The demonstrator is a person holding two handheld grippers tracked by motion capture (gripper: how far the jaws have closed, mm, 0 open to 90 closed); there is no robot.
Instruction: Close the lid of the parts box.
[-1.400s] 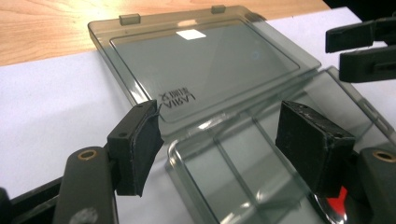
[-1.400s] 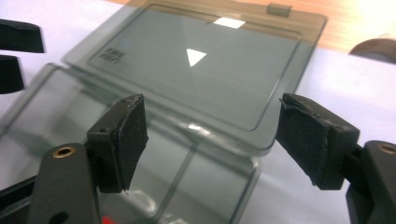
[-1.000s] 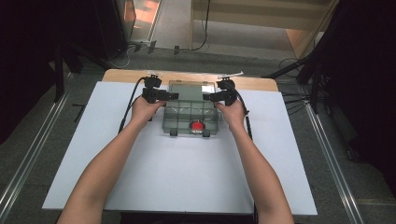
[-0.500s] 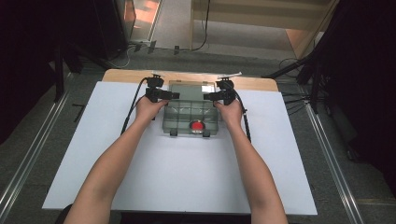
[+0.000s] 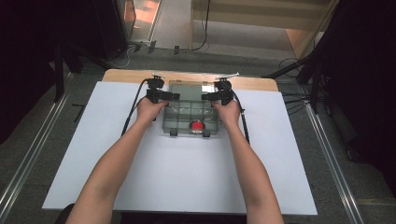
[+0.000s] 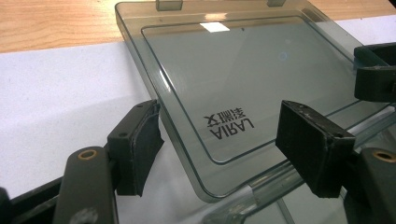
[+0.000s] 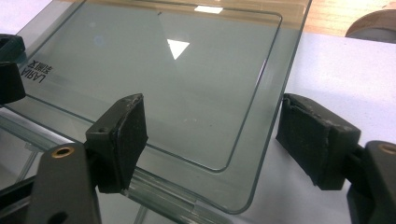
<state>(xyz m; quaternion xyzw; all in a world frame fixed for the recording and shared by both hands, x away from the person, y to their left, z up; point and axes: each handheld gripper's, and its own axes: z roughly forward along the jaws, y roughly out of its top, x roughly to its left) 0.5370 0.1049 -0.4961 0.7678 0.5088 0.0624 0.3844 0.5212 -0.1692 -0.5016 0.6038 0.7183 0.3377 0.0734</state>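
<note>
From the near edge of the bench, two bare forearms reach forward over the white sheet [image 5: 187, 177] that covers the bench. They end at a clear smoky plastic compartment box [image 5: 190, 121], which sits toward the far edge, about midway between the left and right edges. A small round red object [image 5: 196, 126] lies in one of its near compartments.

Behind the box its transparent tinted lid [image 6: 243, 79] is folded open and lies nearly flat toward the far wooden edge of the bench [image 5: 126, 74]. Its long axis runs left to right.

The left gripper [image 6: 224, 149] has its jaws spread wide around the left corner of the lid near the hinge, and the pads do not press it. The right gripper [image 7: 215, 140] is spread in the same way around the right corner. Both hands are equally near, one at each end, so I judge the lid would be swung from both corners together.
</note>
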